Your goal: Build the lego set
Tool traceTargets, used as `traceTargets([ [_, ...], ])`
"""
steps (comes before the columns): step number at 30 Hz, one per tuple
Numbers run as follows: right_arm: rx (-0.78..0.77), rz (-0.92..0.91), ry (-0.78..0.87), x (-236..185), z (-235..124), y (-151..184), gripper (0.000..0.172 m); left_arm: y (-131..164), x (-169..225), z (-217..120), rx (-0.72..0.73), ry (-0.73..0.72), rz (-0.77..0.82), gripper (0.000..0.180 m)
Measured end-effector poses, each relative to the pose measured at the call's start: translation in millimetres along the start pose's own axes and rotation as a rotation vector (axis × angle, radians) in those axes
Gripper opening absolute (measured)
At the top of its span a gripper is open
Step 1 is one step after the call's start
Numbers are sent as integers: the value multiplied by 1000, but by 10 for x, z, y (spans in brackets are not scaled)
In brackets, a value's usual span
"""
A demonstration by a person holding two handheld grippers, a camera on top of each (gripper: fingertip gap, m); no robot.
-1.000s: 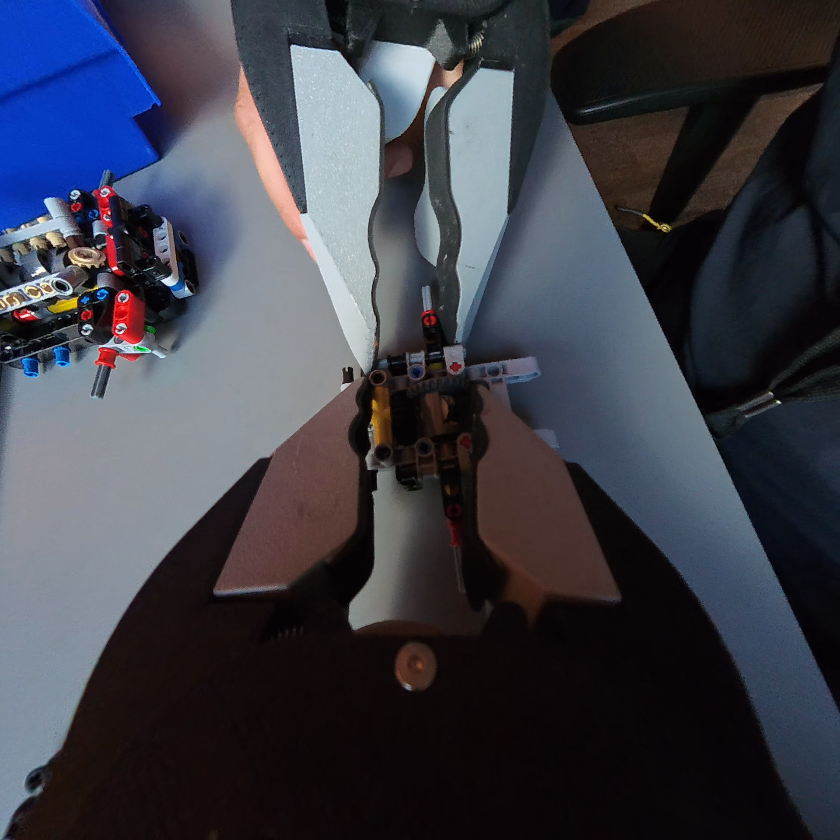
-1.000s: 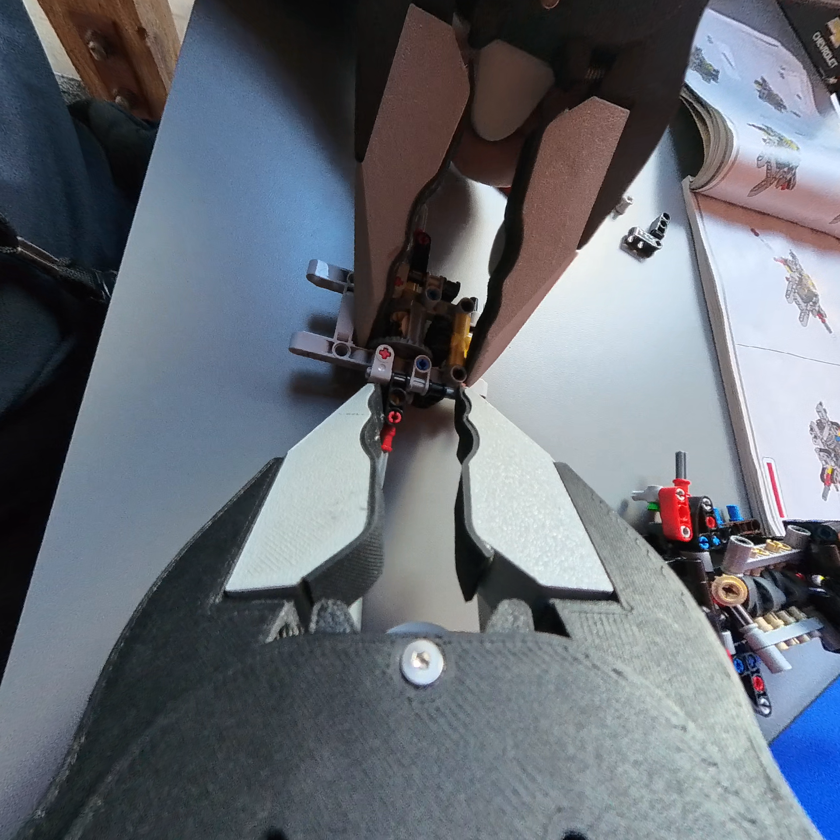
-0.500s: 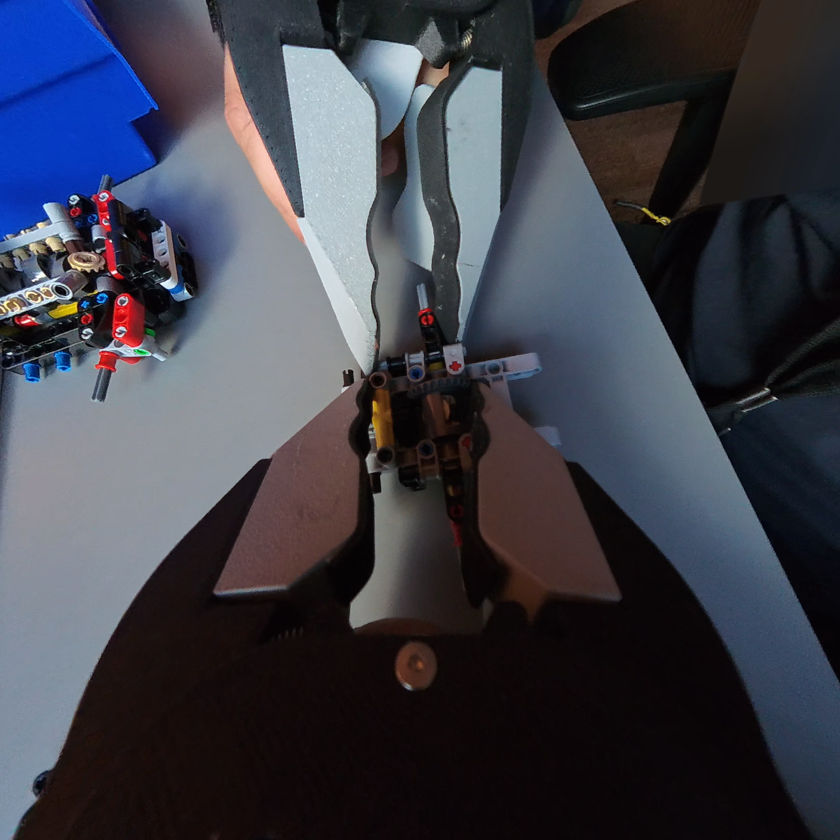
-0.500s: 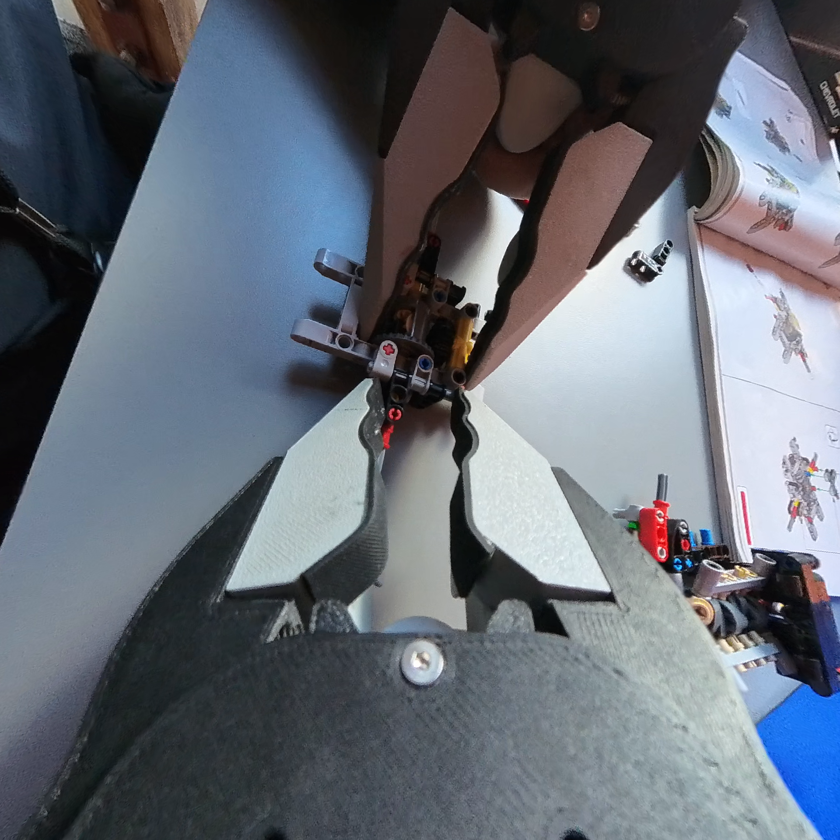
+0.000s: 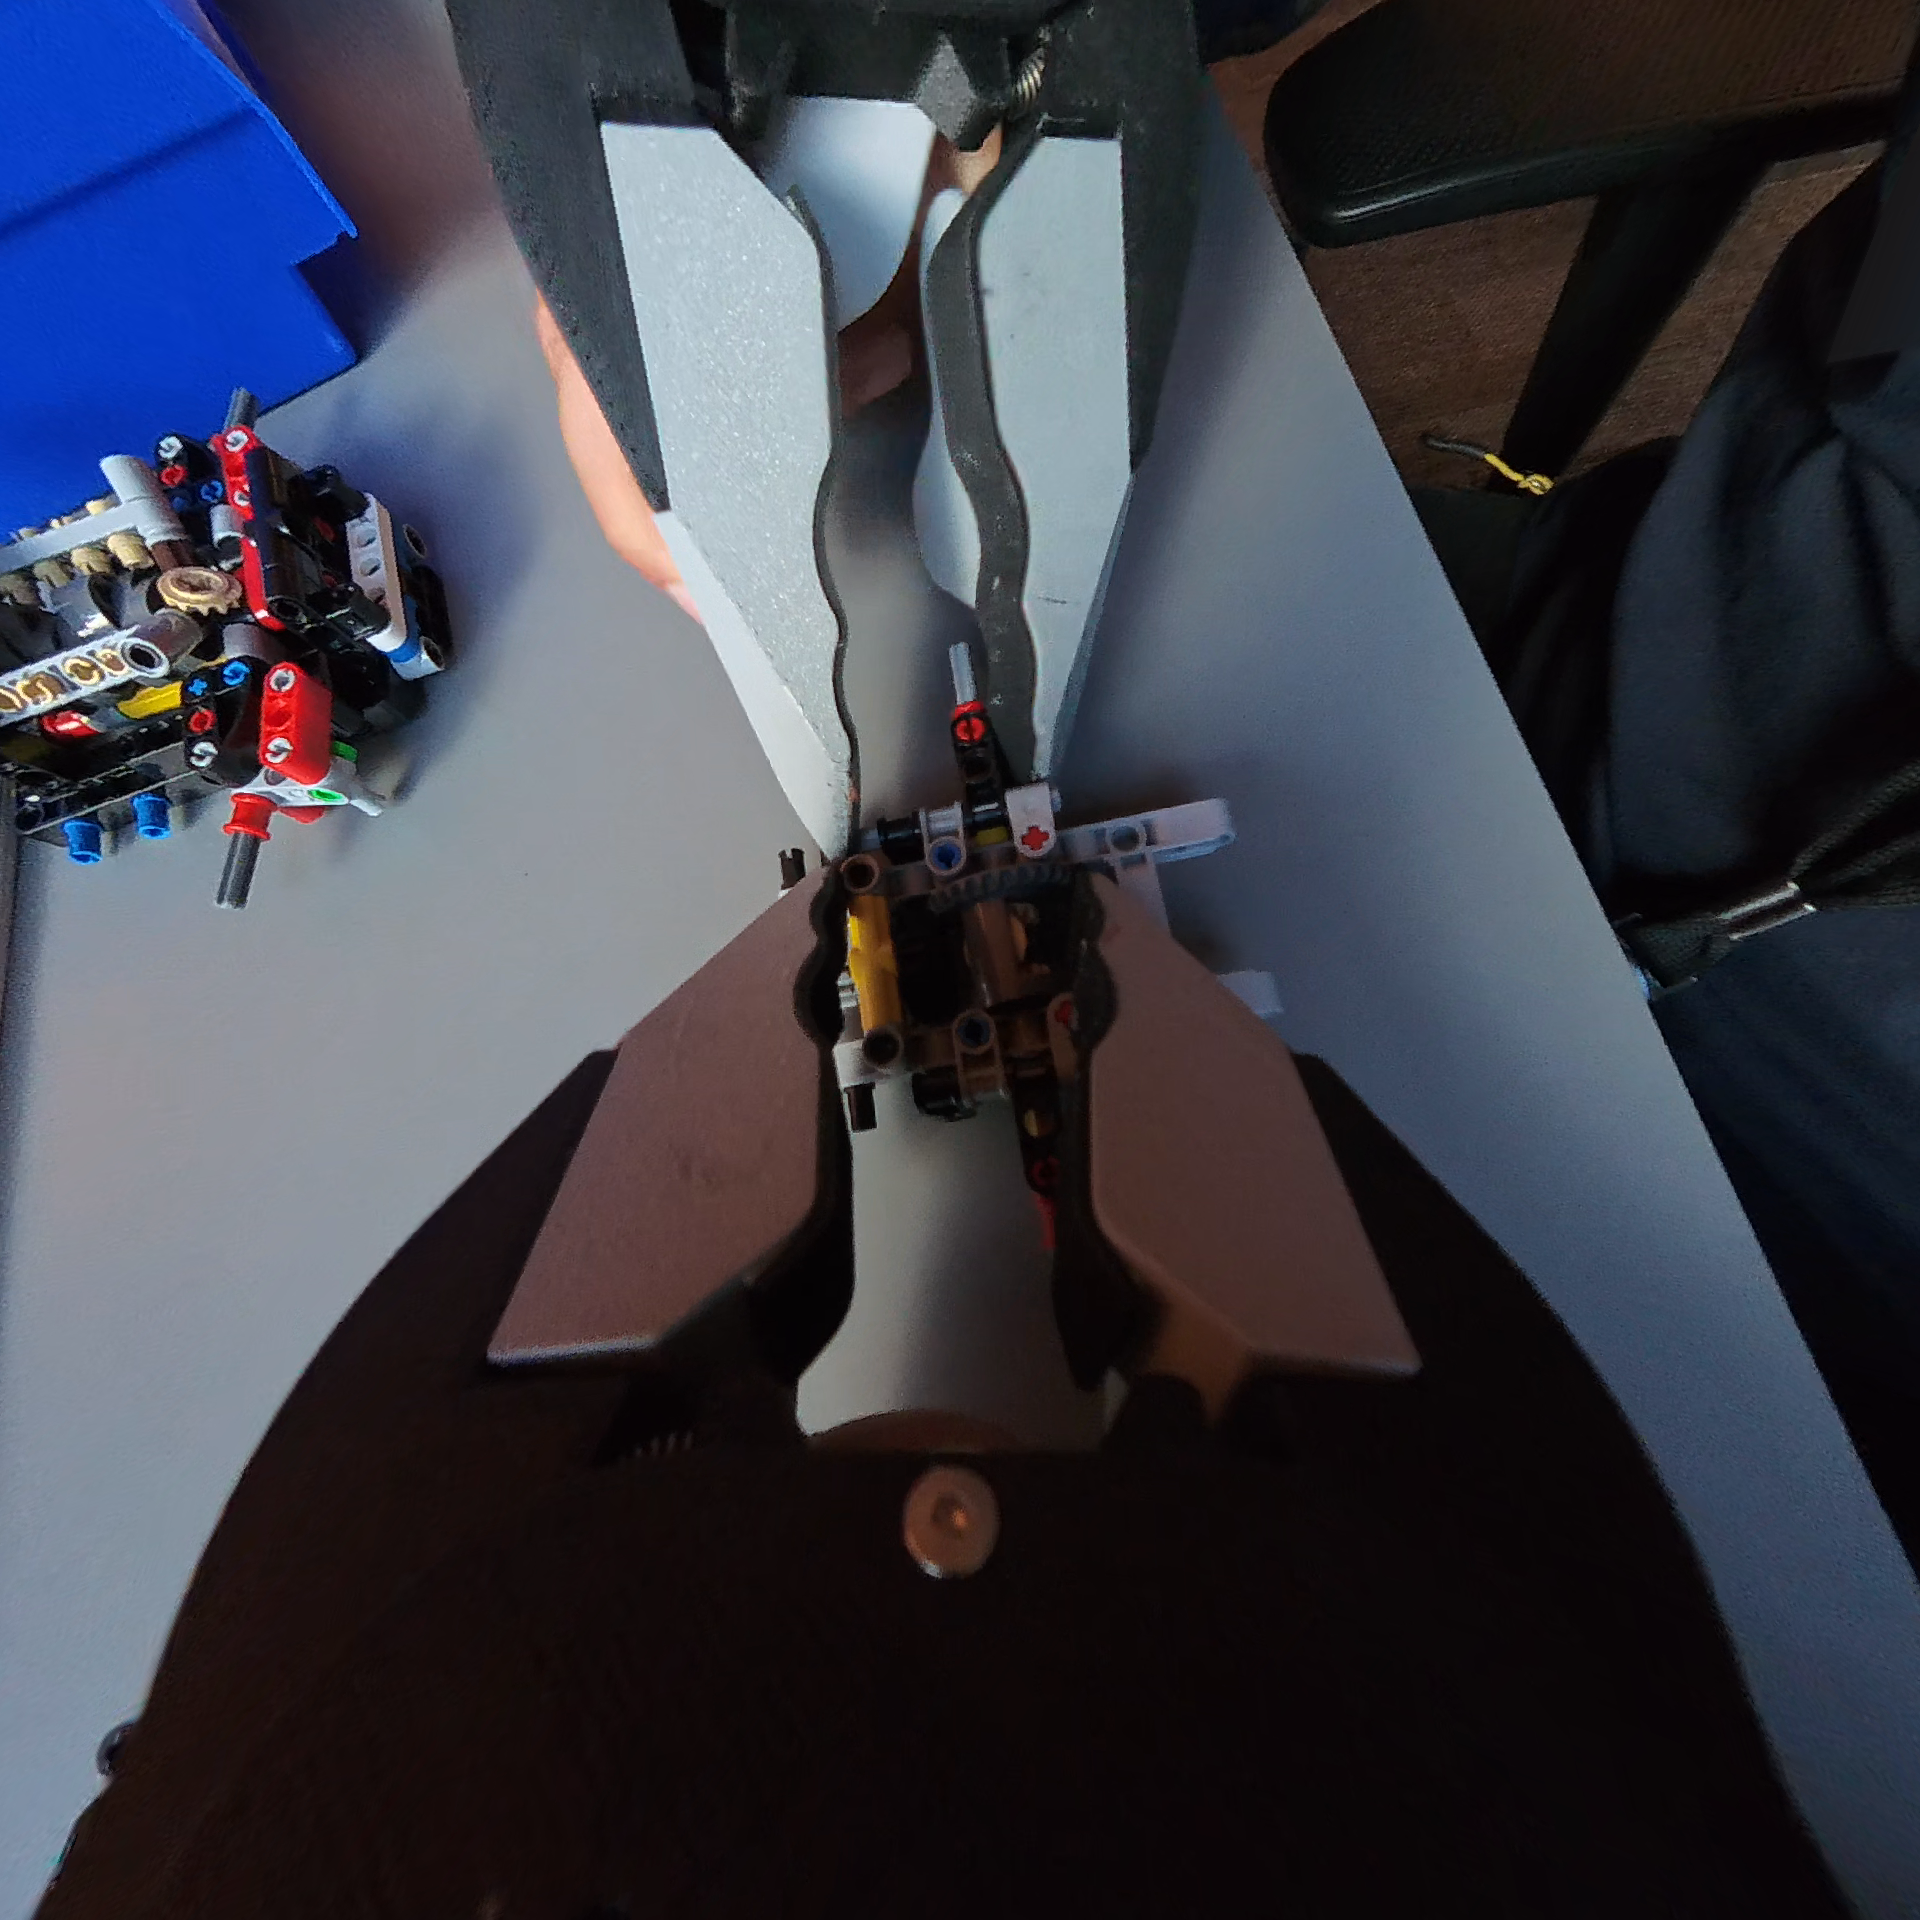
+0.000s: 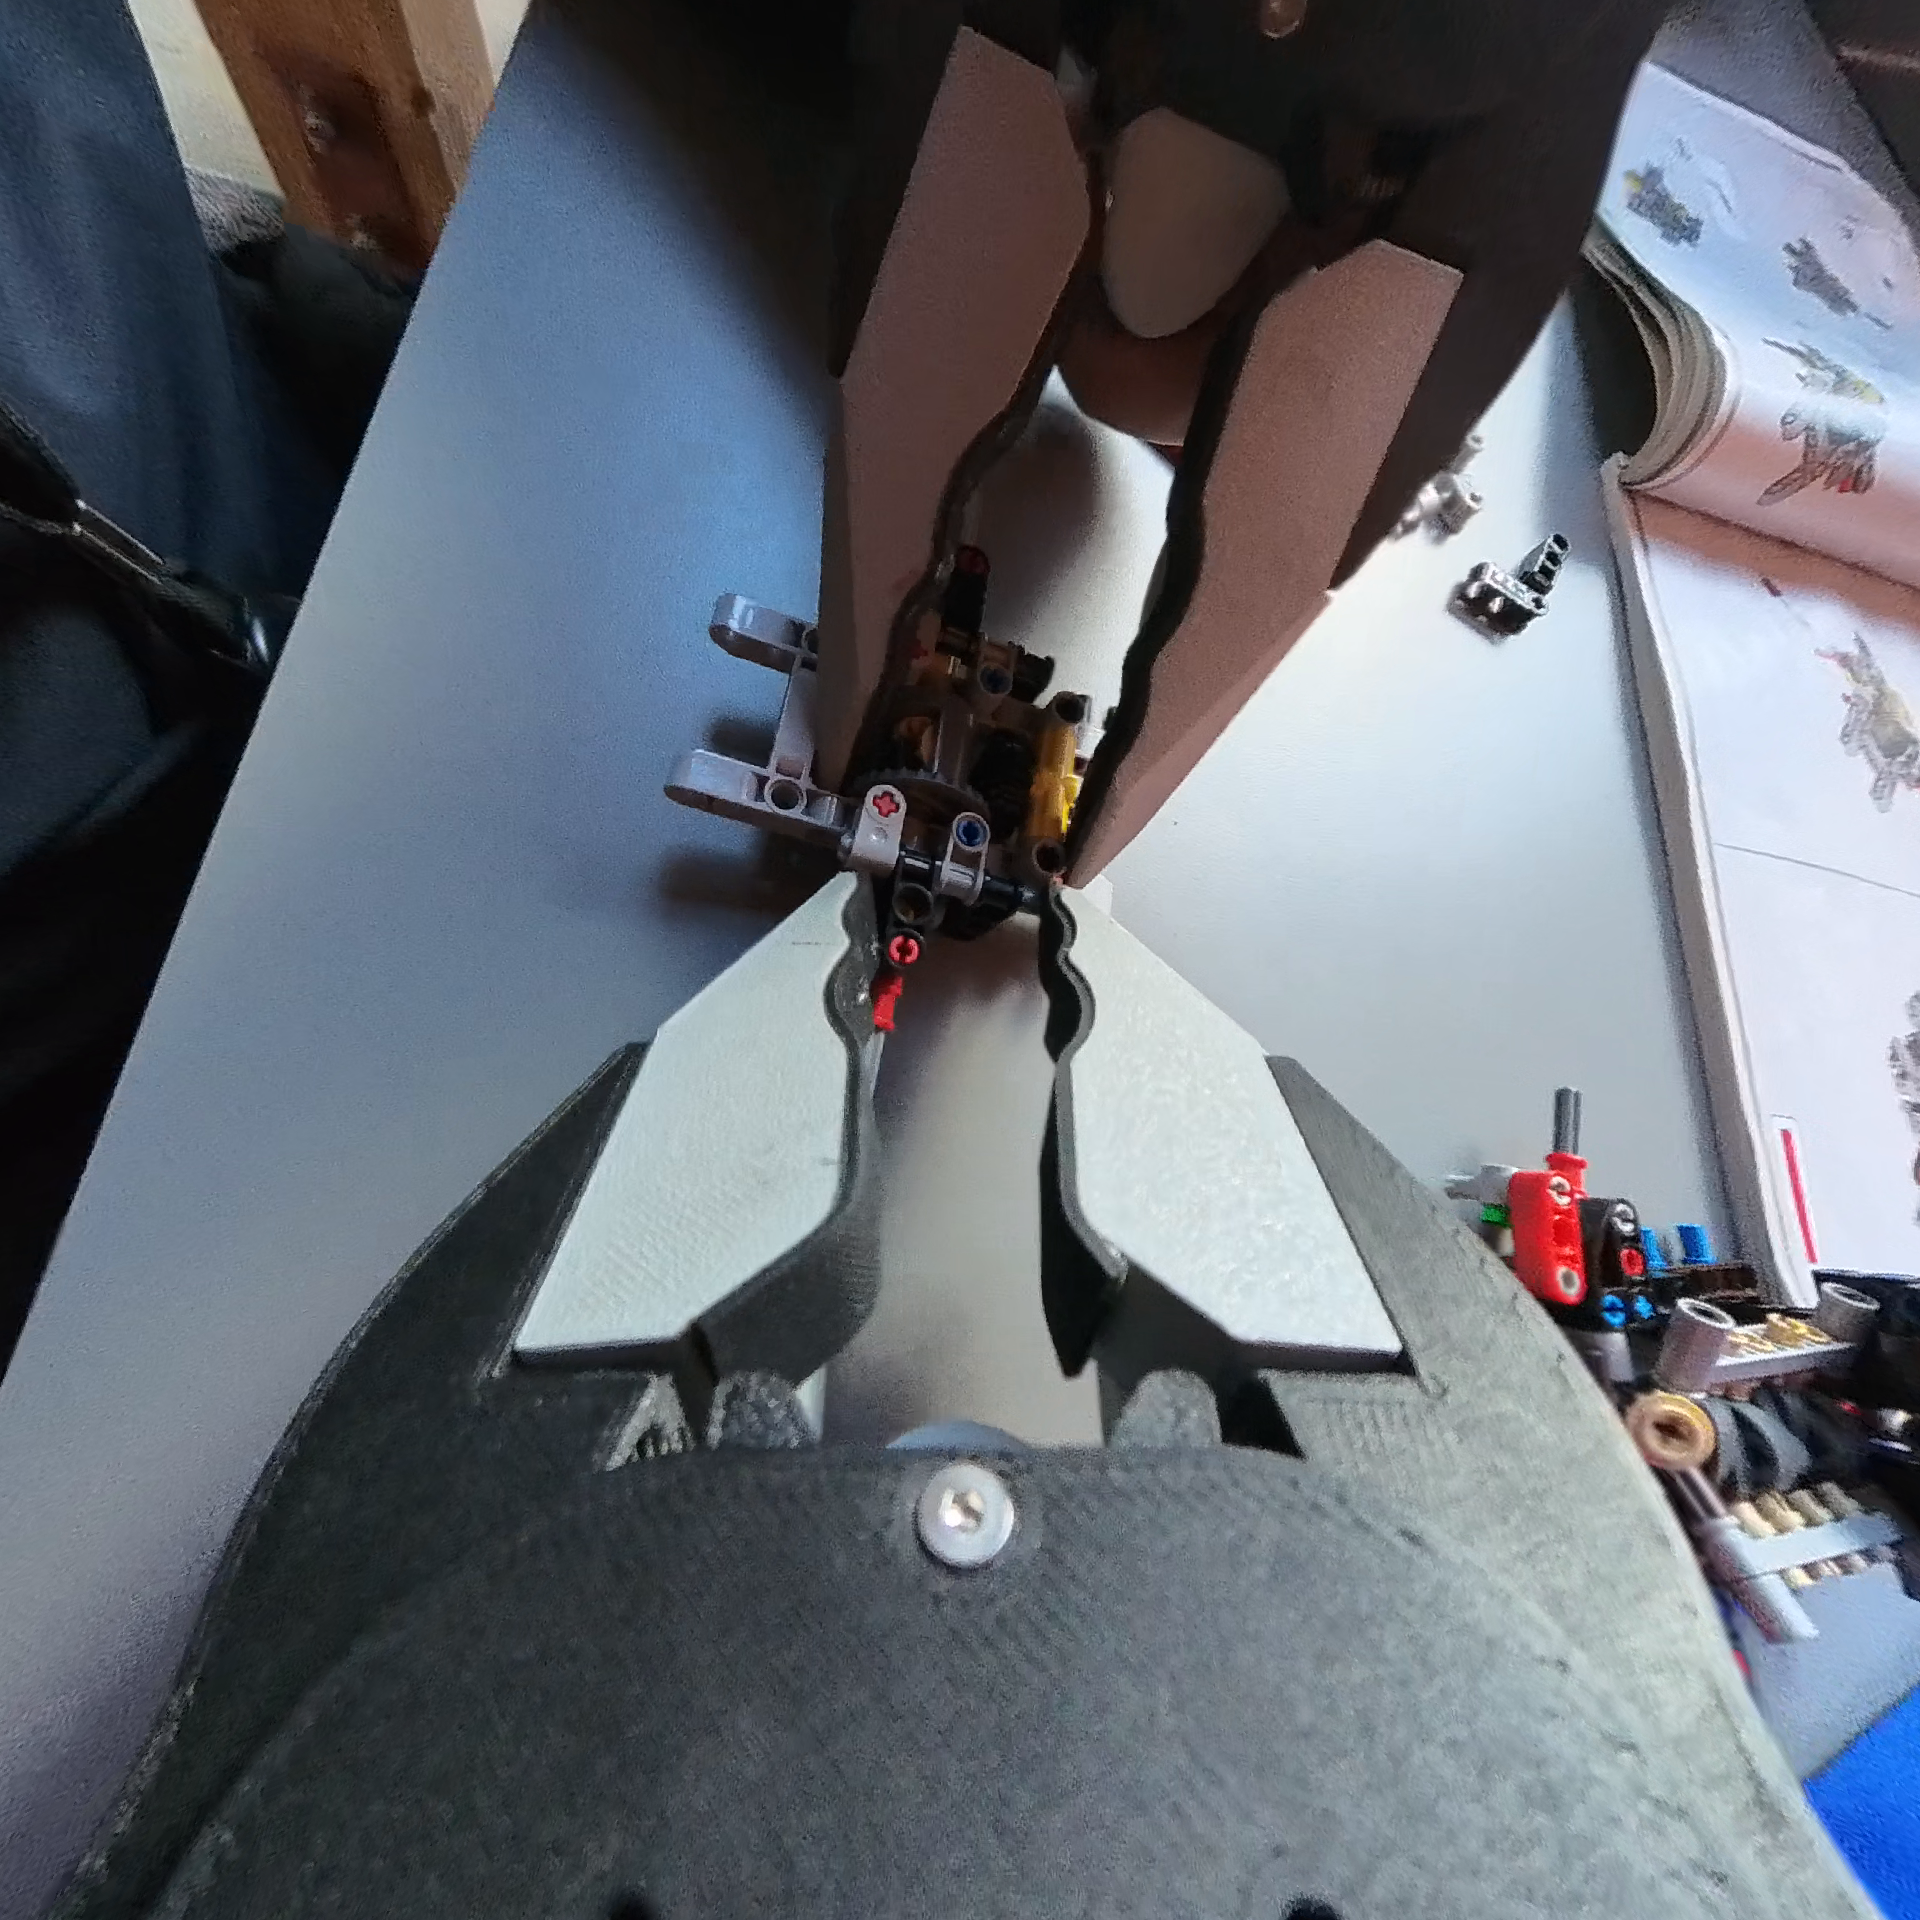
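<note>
Little has moved since a second ago: the right gripper has tipped slightly, while the small brick assembly stays above the grey table. The left gripper, part-open, presses both pads on its flanks, and the right appears to pinch its black cross-pin at the very tips. Light, rigid but press-fitted, it is best held by the frame; its long axis runs straight ahead of the left gripper, red-collared axle foremost.
</note>
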State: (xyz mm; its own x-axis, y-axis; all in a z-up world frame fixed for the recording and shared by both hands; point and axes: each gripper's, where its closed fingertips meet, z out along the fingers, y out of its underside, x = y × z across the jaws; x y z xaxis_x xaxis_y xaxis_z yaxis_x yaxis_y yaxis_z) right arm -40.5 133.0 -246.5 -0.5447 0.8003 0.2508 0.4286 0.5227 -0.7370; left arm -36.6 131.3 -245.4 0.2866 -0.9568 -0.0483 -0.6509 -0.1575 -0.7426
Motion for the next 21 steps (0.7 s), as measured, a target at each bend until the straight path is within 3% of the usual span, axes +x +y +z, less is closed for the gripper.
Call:
traceTargets([
  [21, 51, 186, -83, 9, -68, 16, 30, -22, -18, 14, 1, -51, 26, 41],
])
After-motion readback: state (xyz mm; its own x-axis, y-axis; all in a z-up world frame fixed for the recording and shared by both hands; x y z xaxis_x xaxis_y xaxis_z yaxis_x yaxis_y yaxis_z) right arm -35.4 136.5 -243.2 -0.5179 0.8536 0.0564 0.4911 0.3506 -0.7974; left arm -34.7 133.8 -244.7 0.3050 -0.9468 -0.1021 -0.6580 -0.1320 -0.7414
